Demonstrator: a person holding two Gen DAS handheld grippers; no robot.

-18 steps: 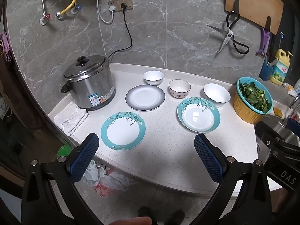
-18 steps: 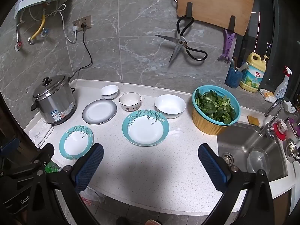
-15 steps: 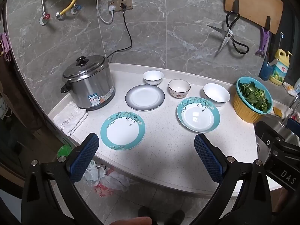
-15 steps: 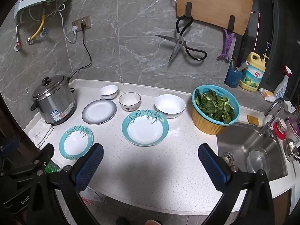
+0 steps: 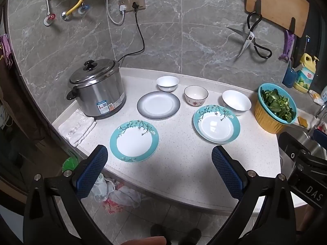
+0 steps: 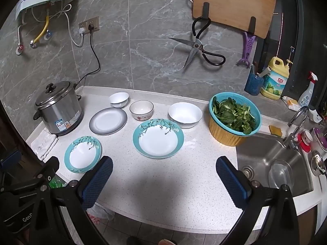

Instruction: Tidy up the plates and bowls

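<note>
On the white counter lie two teal-rimmed floral plates, a flat one (image 5: pixel 134 140) (image 6: pixel 82 154) at the front left and a deeper one (image 5: pixel 216 123) (image 6: pixel 158 138) in the middle. Behind them sit a grey-rimmed plate (image 5: pixel 158 105) (image 6: pixel 108 120), a small white bowl (image 5: pixel 167 83) (image 6: pixel 119 99), a patterned bowl (image 5: pixel 195 95) (image 6: pixel 141 109) and a wide white bowl (image 5: pixel 236 102) (image 6: pixel 185 114). My left gripper (image 5: pixel 159 159) and right gripper (image 6: pixel 164 168) both hover open above the counter's front edge, holding nothing.
A steel rice cooker (image 5: pixel 96 89) stands at the left, plugged into the wall, with a folded white cloth (image 5: pixel 76 127) in front of it. A teal colander of greens (image 6: pixel 235 118) sits beside the sink (image 6: pixel 271 163). Scissors (image 6: pixel 199 48) and a cutting board (image 6: pixel 233 6) hang on the wall.
</note>
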